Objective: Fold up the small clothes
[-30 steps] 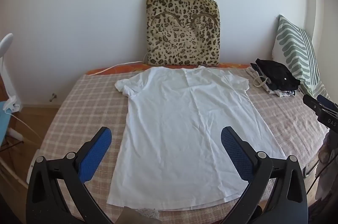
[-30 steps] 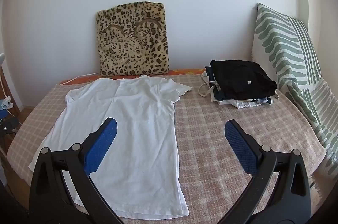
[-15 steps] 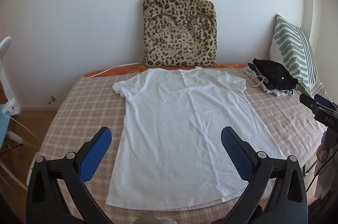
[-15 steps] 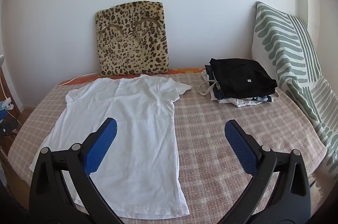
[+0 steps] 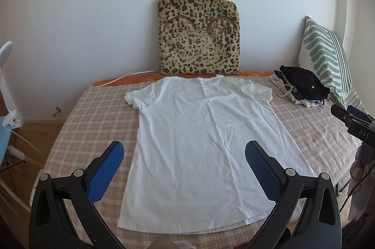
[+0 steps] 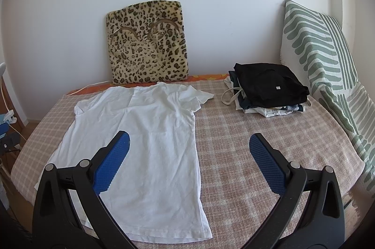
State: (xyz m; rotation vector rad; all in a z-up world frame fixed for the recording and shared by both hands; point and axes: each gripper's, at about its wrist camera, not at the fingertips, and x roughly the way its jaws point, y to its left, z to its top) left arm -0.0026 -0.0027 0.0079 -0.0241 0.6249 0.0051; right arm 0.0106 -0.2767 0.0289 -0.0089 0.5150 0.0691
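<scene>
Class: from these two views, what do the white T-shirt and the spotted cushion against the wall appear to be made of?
White T-shirt: thin matte knit, probably cotton; soft creases, limp flat drape. Spotted cushion: short fuzzy pile, likely synthetic plush; blurred, furry surface.

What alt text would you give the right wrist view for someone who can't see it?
A white T-shirt lies flat and unfolded on a checked bedcover, with the open right gripper above its hem side. A stack of folded clothes sits beyond, beside a striped pillow.
</scene>
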